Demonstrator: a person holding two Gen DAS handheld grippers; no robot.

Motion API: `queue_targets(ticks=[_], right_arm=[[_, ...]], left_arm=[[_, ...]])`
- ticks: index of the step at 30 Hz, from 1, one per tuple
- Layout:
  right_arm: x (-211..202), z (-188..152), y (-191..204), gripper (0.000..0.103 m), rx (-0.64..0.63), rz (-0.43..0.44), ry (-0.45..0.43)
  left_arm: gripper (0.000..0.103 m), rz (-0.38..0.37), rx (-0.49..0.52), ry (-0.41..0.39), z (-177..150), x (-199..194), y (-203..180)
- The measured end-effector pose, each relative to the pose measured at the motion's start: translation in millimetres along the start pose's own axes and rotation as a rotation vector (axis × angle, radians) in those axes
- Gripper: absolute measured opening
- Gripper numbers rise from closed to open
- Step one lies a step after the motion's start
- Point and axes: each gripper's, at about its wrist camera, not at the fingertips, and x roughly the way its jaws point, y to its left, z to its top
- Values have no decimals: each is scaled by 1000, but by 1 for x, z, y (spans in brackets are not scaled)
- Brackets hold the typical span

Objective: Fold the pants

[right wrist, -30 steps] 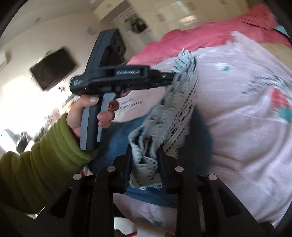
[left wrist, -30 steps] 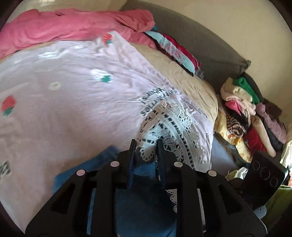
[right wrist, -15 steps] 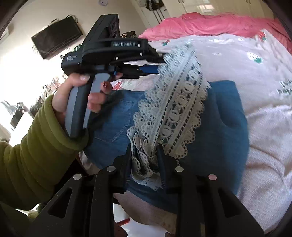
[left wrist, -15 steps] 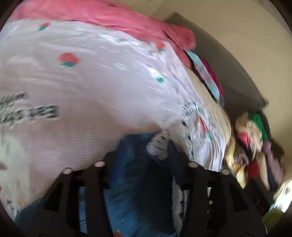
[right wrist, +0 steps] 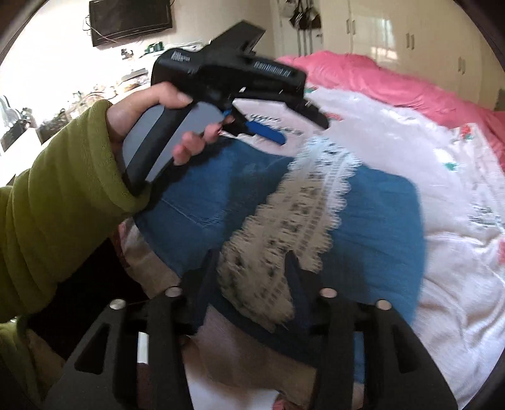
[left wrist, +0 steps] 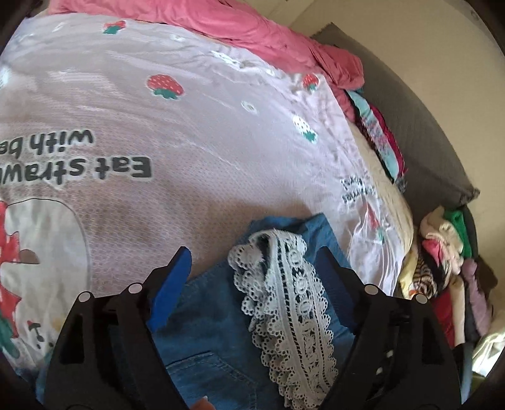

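Lying folded, blue pants (left wrist: 217,321) with seemingly white lace trim (left wrist: 290,302).

The folded blue denim pants with a white lace strip (left wrist: 284,315) lie at the near edge of the bed, on a pale pink strawberry-print quilt (left wrist: 189,126) whose wide bare stretch beyond them offers open passage. At the far side a crumpled pink blanket (left wrist: 252,28) forms a ridge. To the right, a grey upholstered headboard (left wrist: 426,135) and a heap of mixed coloured clothes (left wrist: 448,271) close that side off — little room there.
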Motion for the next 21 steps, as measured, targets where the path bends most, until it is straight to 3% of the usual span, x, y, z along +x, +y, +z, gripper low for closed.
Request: queue_targets(ticks=[9, 16, 21], right_arm=[[-8, -8, 28, 46, -65, -19, -8], [22, -8, 34, 49, -68, -57, 75], [28, -10, 38, 44, -123, -111, 66]], left_arm=[[72, 36, 31, 30, -5, 11, -2], [60, 45, 32, 58, -7, 23, -3], [49, 46, 13, 49, -7, 26, 1]])
